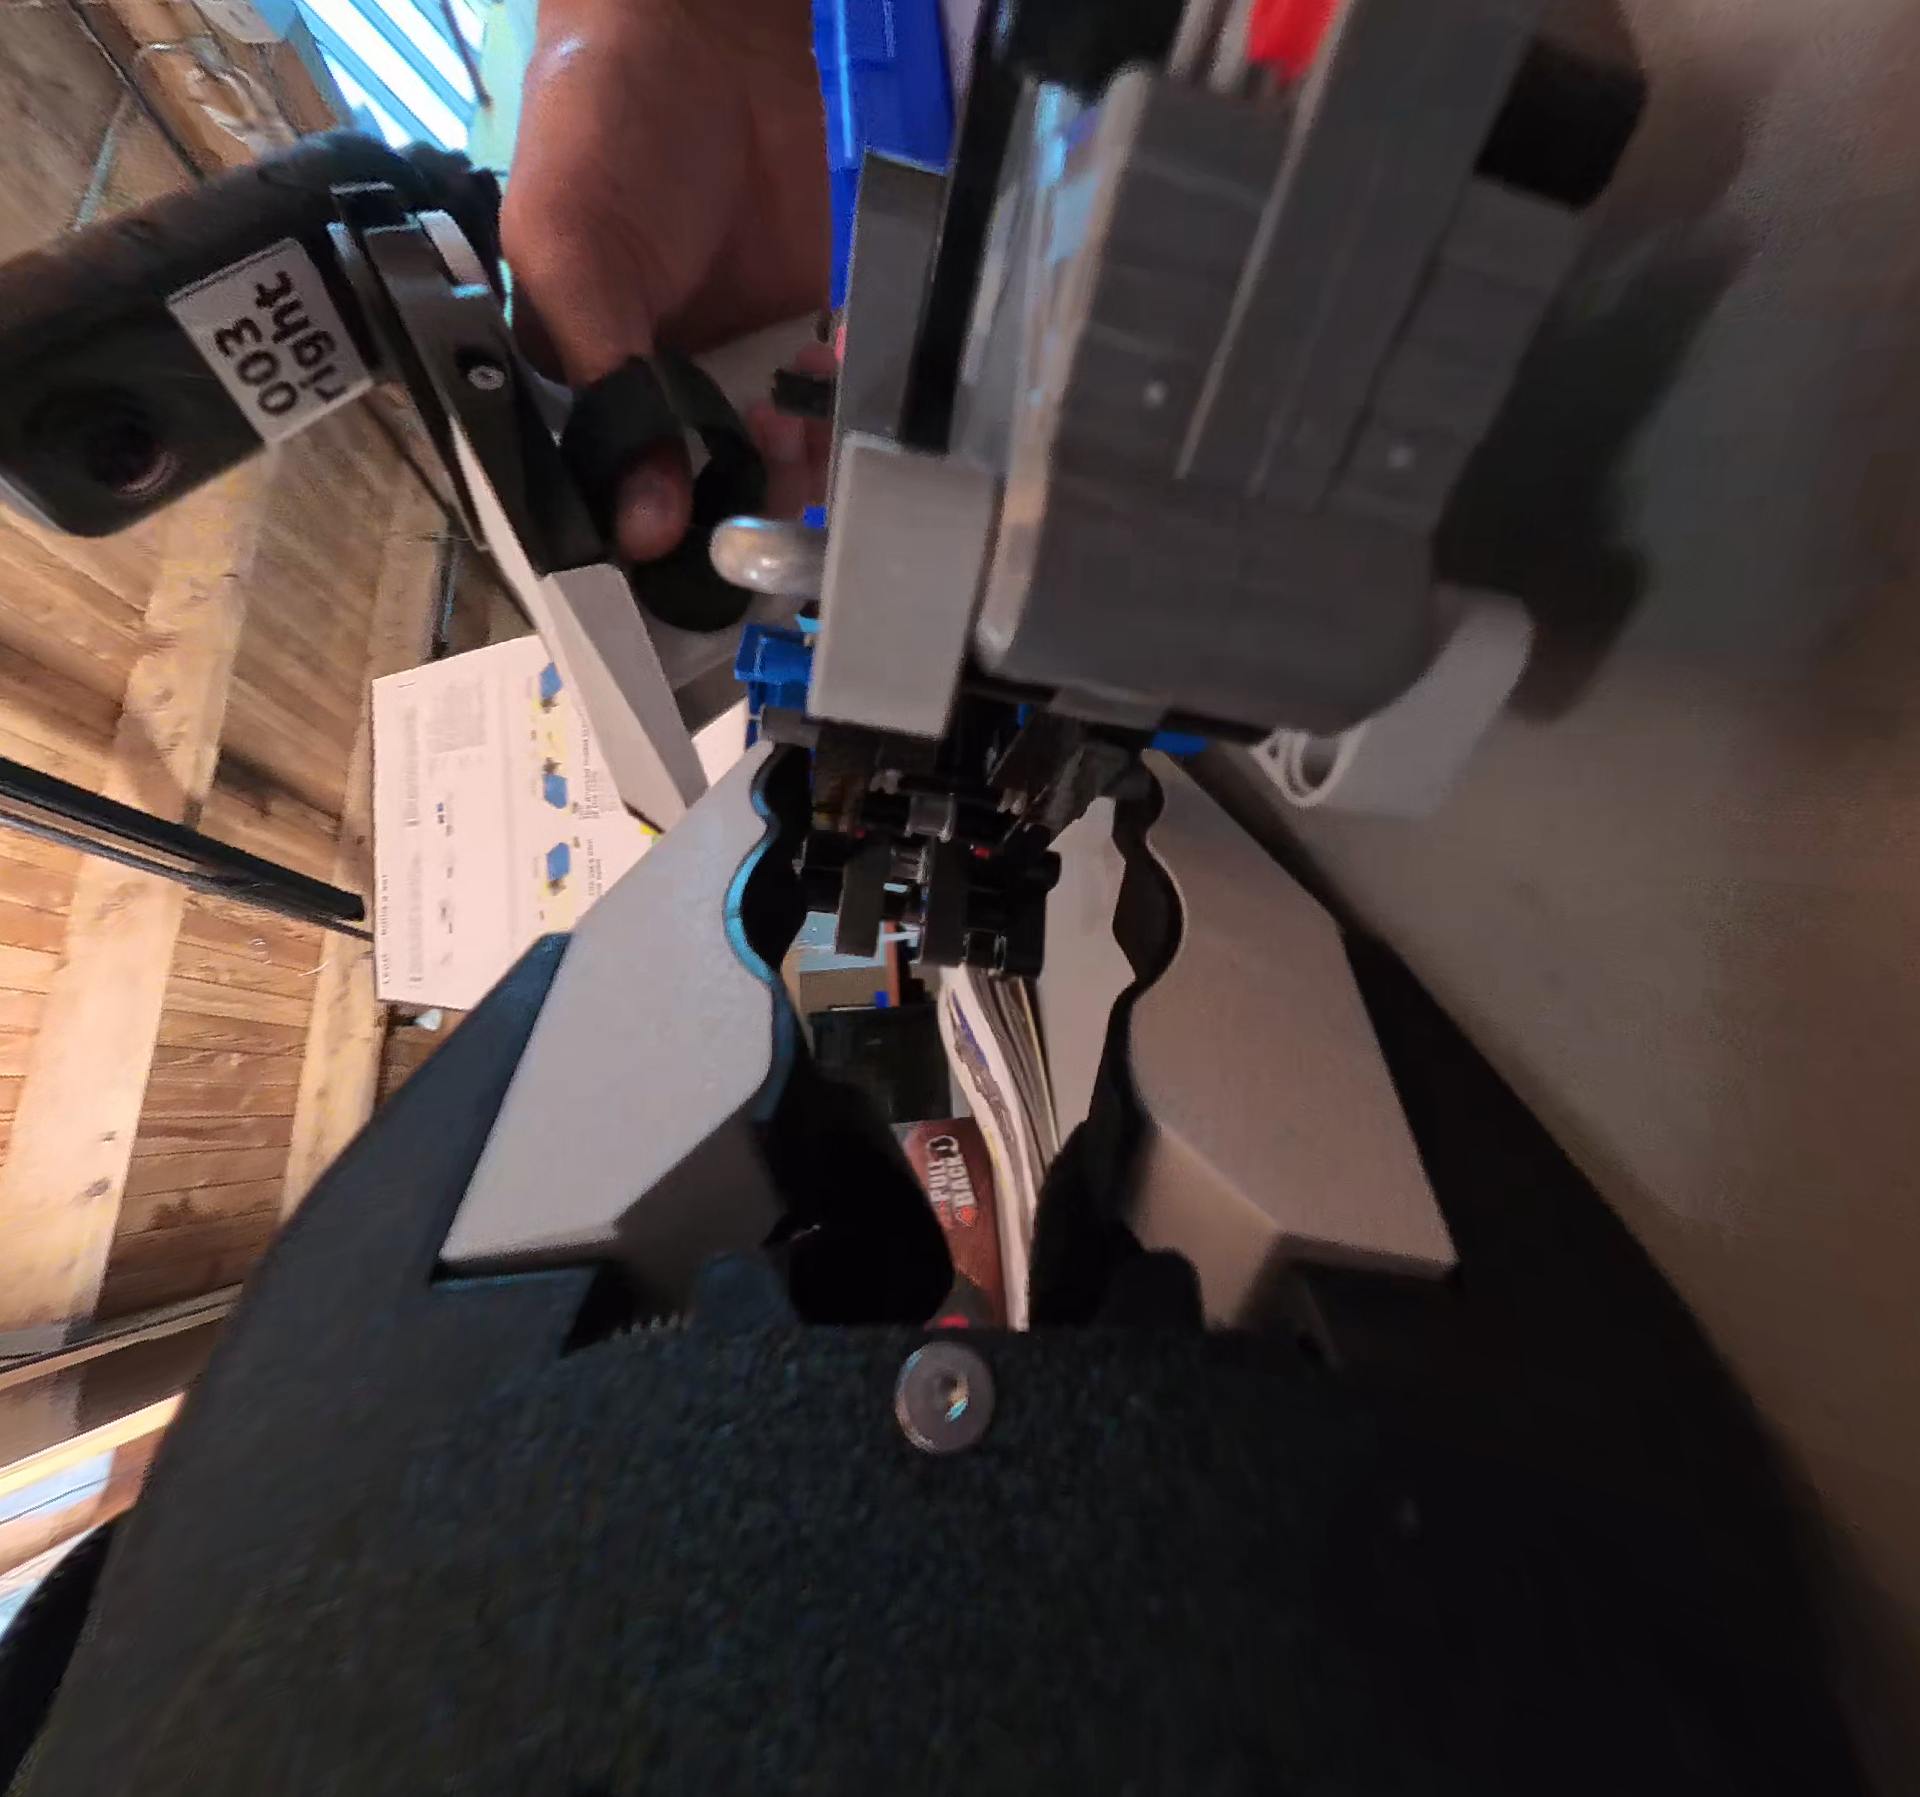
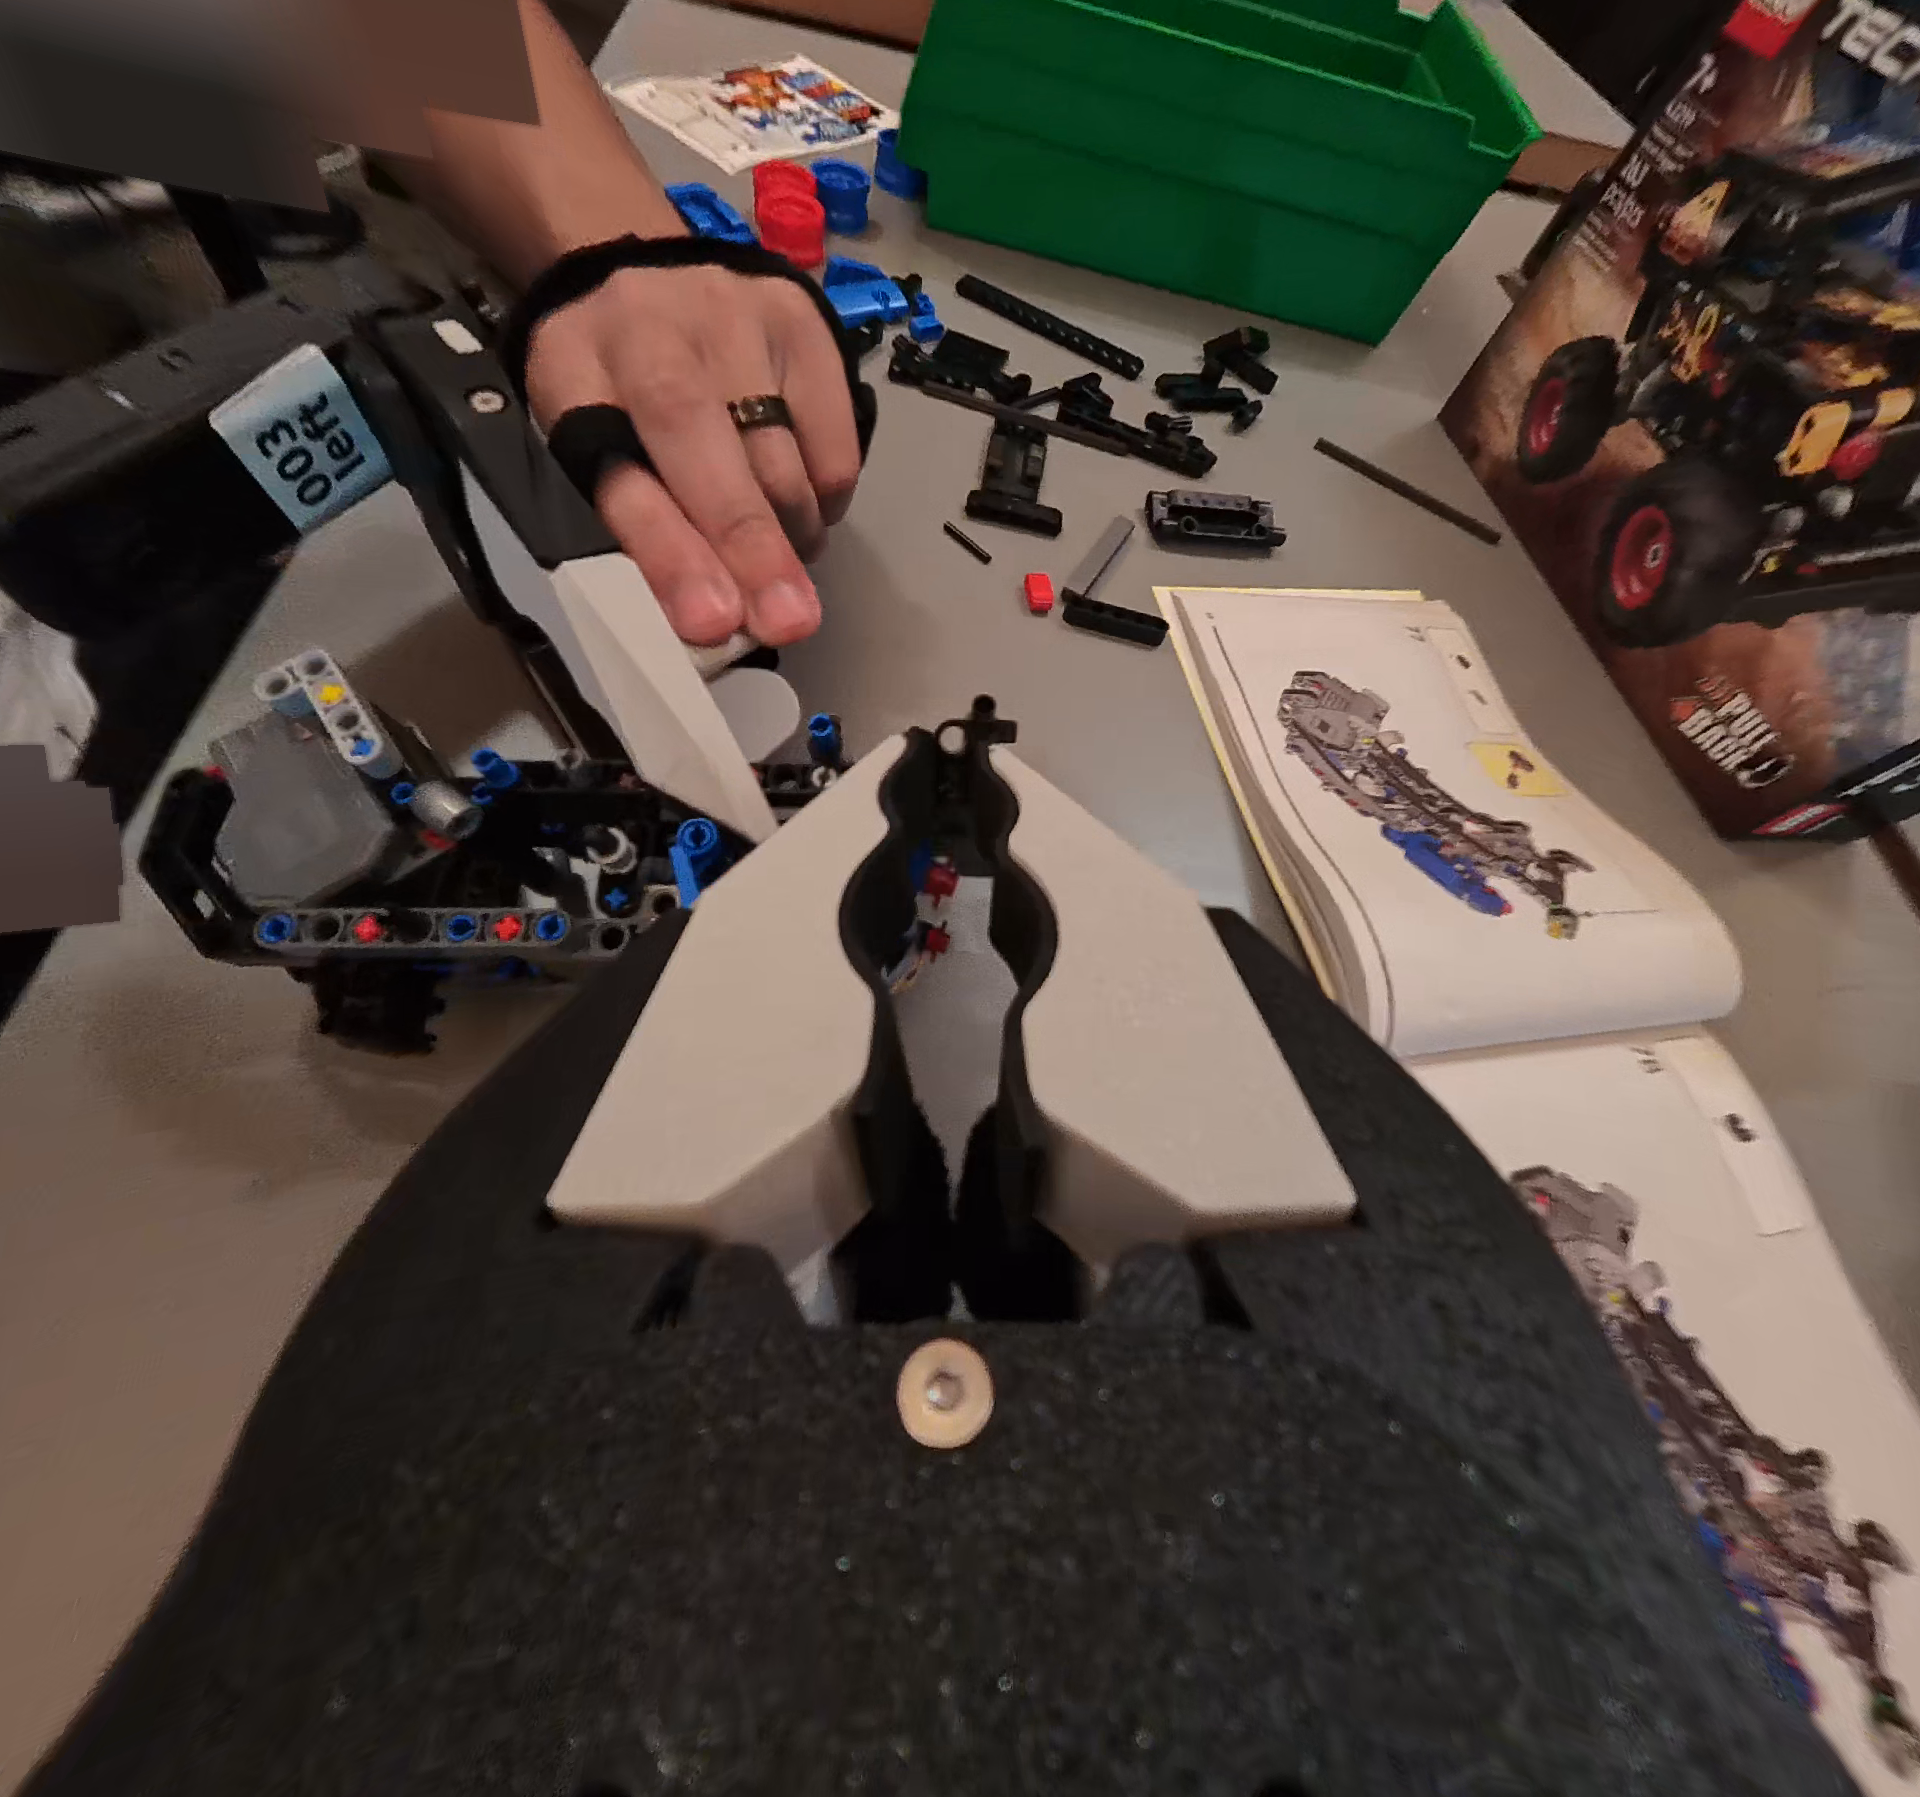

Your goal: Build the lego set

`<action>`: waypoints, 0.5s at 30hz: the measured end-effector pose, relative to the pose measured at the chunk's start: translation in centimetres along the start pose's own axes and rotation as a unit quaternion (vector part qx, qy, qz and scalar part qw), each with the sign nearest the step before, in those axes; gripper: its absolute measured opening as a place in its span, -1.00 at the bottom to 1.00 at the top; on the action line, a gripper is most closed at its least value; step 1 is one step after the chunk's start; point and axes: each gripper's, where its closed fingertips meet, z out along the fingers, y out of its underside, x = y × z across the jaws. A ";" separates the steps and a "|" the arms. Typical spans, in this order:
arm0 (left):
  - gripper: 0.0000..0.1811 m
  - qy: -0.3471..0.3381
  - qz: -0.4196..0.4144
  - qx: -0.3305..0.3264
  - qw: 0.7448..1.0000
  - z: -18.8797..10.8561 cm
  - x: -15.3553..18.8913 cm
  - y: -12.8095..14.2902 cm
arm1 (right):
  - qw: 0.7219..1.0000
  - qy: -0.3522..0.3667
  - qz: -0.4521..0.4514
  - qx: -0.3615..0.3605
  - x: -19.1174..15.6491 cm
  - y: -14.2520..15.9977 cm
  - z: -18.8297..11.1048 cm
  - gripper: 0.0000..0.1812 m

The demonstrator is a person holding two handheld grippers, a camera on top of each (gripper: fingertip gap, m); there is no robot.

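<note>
the half-built lego chassis lies on the grey table, its end clamped between the left tool fingers. the right tool, just beside that end, is closed on a small black connector piece. risk: a skewed push could twist the chassis loose or pop the piece out.

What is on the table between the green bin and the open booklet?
Loose black lego pieces and a small red piece, seen in the right wrist view.
</note>
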 end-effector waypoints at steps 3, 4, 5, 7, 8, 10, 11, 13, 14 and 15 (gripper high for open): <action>-0.37 -0.027 -0.007 0.001 1.000 0.2 -0.6 0.2 | 0.998 0.024 -0.050 -0.016 -0.2 -0.5 0.3 -0.93; -0.37 -0.031 -0.009 -0.006 0.999 0.3 -0.7 0.3 | 0.997 0.035 -0.068 -0.025 -0.1 -0.5 0.5 -0.93; -0.37 -0.032 -0.009 -0.010 0.999 0.4 -0.7 0.4 | 0.995 0.043 -0.085 -0.033 0.0 -0.5 0.6 -0.93; -0.37 -0.034 -0.005 -0.010 0.999 0.5 -0.7 0.5 | 0.992 0.047 -0.102 -0.054 0.1 -0.6 0.6 -0.93; -0.37 -0.036 -0.002 -0.011 0.999 0.5 -0.8 0.7 | 0.991 0.045 -0.106 -0.065 0.2 -0.6 0.6 -0.93; -0.37 -0.036 0.000 -0.016 0.999 0.5 -0.8 1.0 | 0.991 0.044 -0.106 -0.069 0.7 -1.2 0.6 -0.94; -0.37 -0.037 0.001 -0.016 0.999 0.6 -0.8 1.1 | 0.991 0.047 -0.101 -0.075 1.2 -1.3 0.5 -0.93; -0.37 -0.037 0.001 -0.016 0.999 0.6 -0.8 1.1 | 0.989 0.052 -0.104 -0.093 2.1 -1.3 0.3 -0.93; -0.37 -0.038 0.003 -0.017 0.999 0.6 -0.8 1.1 | 0.988 0.045 -0.106 -0.099 2.1 -1.3 0.4 -0.93; -0.37 -0.037 0.002 -0.017 0.999 0.6 -0.8 1.1 | 0.988 0.038 -0.104 -0.106 2.1 -1.3 0.5 -0.93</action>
